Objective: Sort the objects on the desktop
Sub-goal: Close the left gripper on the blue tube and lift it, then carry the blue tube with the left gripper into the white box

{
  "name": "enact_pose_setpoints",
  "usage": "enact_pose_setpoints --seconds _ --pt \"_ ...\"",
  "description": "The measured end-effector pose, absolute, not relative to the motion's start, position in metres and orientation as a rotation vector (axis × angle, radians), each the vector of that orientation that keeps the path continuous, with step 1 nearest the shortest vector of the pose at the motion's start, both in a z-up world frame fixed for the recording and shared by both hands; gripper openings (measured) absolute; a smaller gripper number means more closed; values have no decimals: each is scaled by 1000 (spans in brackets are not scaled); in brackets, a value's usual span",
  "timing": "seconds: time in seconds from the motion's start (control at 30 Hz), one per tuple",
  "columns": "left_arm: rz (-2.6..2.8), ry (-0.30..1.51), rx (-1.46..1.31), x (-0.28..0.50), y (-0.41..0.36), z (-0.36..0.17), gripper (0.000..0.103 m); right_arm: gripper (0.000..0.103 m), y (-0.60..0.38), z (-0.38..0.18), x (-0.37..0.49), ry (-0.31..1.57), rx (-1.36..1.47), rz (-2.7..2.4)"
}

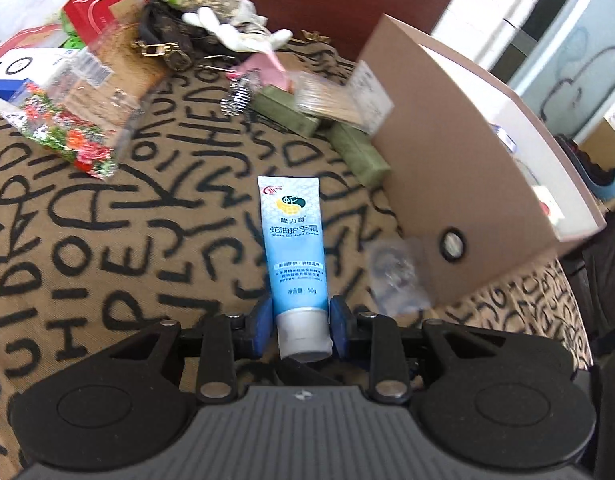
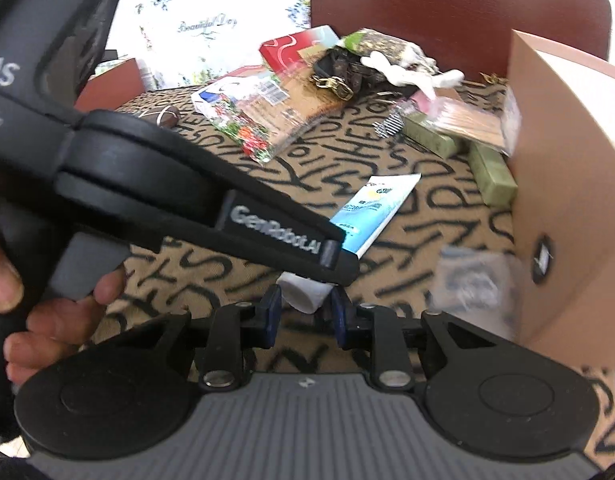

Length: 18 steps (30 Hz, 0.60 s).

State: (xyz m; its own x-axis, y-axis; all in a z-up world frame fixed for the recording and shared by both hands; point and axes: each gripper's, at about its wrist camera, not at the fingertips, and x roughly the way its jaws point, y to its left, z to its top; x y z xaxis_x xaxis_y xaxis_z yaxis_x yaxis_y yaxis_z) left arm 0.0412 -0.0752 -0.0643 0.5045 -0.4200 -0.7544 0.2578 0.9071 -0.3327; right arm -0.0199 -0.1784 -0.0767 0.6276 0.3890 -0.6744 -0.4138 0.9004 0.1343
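Between your left gripper's (image 1: 301, 330) blue pads (image 1: 260, 330) sits the white cap end of the hand cream tube (image 1: 293, 236). The pads stand just off the cap on either side, so the fingers read as released around it, not pinching. That tube lies flat on the letter-print tablecloth (image 1: 107, 240), its crimped end pointing to the far side.

From your right wrist view, the left gripper's black body crosses the frame from the left, your left hand (image 2: 47, 312) wrapped on its grip. Your right gripper (image 2: 305, 312) is spread too, its blue pads (image 2: 273, 316) either side of the same white cap, with the tube (image 2: 371, 210) running away to the far right.

Just right of the tube stands the brown cardboard box (image 1: 459, 184), with a clear plastic packet (image 1: 397, 276) lying against its near wall. Two green bars (image 1: 359, 152) lie by the box's far corner, under a bundle of wooden sticks (image 1: 327, 104). At far left are a floral packet (image 1: 67, 136), a red box (image 1: 103, 8) and a dark patterned pouch (image 1: 179, 36).
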Motion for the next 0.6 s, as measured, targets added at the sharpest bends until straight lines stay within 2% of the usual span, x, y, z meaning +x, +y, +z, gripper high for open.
enact_pose_setpoints --seconds 0.1,0.2,0.3,0.6 --pt "-420 958 -200 40 -75 -62 37 27 -183 -75 -25 758 -40 437" --pt "-393 953 -200 45 -73 -61 48 30 -183 -73 -27 745 -46 425" --pt "-387 953 -198 52 -72 -62 52 49 -183 -73 -27 730 -43 409" --pt "-403 991 -225 75 -73 -68 52 49 -170 -76 -8 728 -72 374"
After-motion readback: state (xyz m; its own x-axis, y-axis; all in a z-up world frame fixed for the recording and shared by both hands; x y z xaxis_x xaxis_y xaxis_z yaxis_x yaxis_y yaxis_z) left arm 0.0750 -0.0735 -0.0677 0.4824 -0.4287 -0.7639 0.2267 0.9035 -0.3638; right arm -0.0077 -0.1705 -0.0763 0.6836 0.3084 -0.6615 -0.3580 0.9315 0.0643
